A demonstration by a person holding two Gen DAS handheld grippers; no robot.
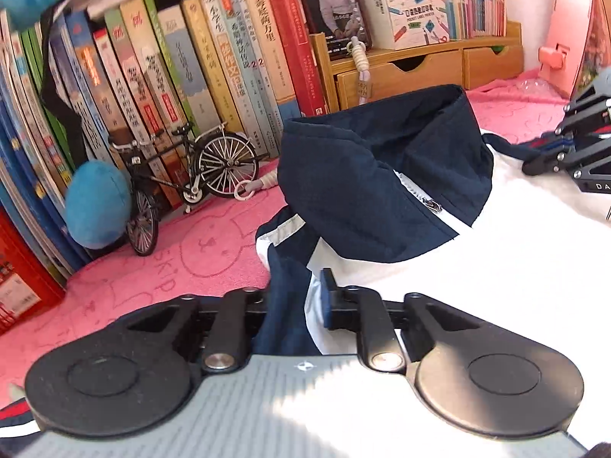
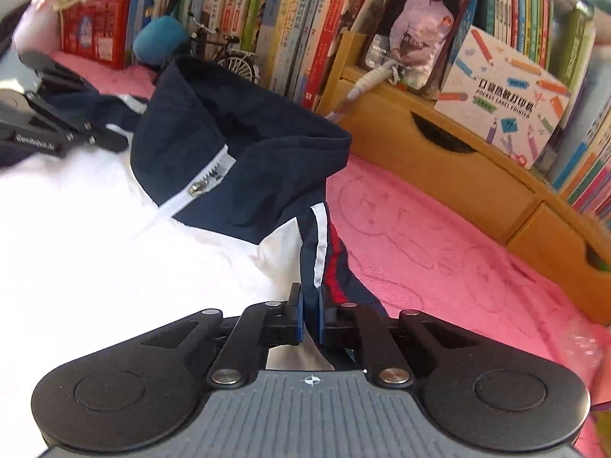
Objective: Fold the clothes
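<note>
Black two-finger right gripper [image 2: 310, 311] is clenched on a navy fold of sleeve with white and red stripes, the cloth rising taut from its blue pads. It belongs to a navy-and-white zip-front jacket [image 2: 236, 160] lying on a pink embossed towel cloth [image 2: 439, 252] before a row of upright books [image 1: 214, 57]; its white body is crumpled and glaring (detail washed out), its navy collar standing open, zip pull showing. Left gripper [image 1: 296, 299] likewise grasps a navy-and-white fold at the jacket's other side.
</note>
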